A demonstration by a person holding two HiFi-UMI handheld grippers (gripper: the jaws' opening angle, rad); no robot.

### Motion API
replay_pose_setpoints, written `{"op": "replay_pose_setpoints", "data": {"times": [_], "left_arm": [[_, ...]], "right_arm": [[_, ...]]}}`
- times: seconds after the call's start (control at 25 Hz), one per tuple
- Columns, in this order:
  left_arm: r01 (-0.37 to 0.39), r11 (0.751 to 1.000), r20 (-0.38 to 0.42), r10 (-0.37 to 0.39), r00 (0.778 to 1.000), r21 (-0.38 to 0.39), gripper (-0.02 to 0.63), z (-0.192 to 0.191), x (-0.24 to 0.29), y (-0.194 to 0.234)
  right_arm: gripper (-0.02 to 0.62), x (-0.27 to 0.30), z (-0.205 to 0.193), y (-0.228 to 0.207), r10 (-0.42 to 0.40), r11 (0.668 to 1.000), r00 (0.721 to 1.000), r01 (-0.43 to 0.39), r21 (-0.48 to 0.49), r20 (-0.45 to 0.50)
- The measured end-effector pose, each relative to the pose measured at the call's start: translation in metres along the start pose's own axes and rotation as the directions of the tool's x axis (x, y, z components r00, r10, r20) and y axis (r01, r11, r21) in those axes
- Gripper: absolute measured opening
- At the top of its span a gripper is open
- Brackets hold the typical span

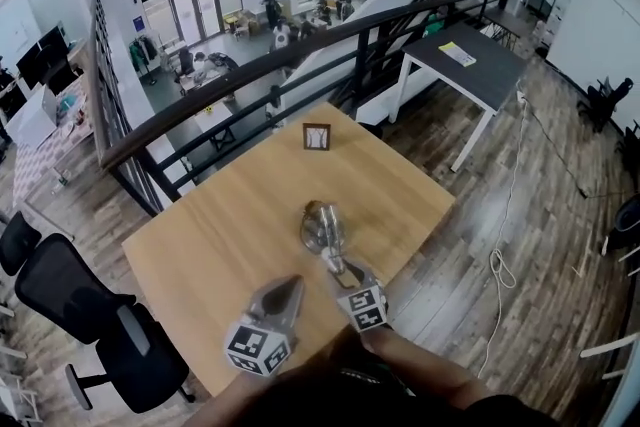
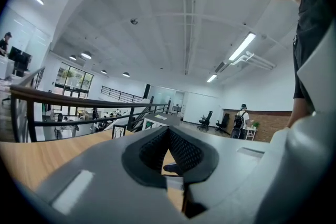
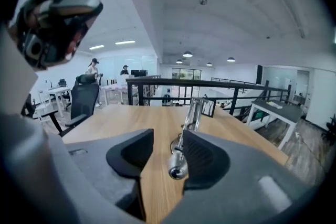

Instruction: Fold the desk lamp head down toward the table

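Lamp [image 1: 322, 225] looks stiff, slick metal; take its head, twelve o'clock of right gripper [image 3: 168, 136], fingers parted; left gripper [image 2: 168, 130] fingers pressed together.

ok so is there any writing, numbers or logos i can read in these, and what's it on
No text is readable in any view.
Left cube, right cube: black and white squares only, no letters.
Framed card on the wooden table: a mark, too small to read.
Yellow sheet on the dark table: print too small.
Blue sign by the glass doors: blurred.
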State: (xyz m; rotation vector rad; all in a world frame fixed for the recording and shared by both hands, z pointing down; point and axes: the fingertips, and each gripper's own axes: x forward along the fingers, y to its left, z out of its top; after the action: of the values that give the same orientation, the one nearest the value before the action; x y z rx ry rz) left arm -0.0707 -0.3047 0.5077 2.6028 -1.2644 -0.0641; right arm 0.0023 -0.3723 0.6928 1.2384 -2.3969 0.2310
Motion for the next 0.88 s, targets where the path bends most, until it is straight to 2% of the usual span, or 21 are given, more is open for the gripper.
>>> {"op": "replay_pose_setpoints", "data": {"times": [0.12, 0.24, 0.36, 0.6, 0.88], "left_arm": [[0.036, 0.999, 0.024, -0.036, 0.999, 0.008, 0.002, 0.005, -0.009, -0.012], [0.068, 0.997, 0.061, -0.07, 0.996, 0.025, 0.002, 0.011, -0.014, -0.028], [0.096, 0.994, 0.108, -0.101, 0.989, 0.051, 0.002, 0.023, -0.015, -0.043], [0.156, 0.986, 0.13, -0.162, 0.978, 0.06, 0.002, 0.029, -0.011, -0.07], [0.167, 0.984, 0.116, -0.173, 0.978, 0.06, 0.002, 0.021, -0.01, -0.11]], "right_arm": [[0.126, -0.034, 0.039, 0.015, 0.012, 1.0, 0.996, -0.014, 0.025, 0.089], [0.044, -0.072, 0.072, 0.029, 0.011, 1.0, 0.983, -0.015, 0.024, 0.181], [0.003, -0.104, 0.093, 0.036, 0.001, 1.0, 0.97, -0.005, 0.019, 0.244], [0.003, -0.153, 0.111, 0.032, -0.004, 0.997, 0.953, -0.021, 0.08, 0.304], [0.003, -0.202, 0.119, 0.033, 0.014, 0.994, 0.933, -0.054, 0.1, 0.36]]}}
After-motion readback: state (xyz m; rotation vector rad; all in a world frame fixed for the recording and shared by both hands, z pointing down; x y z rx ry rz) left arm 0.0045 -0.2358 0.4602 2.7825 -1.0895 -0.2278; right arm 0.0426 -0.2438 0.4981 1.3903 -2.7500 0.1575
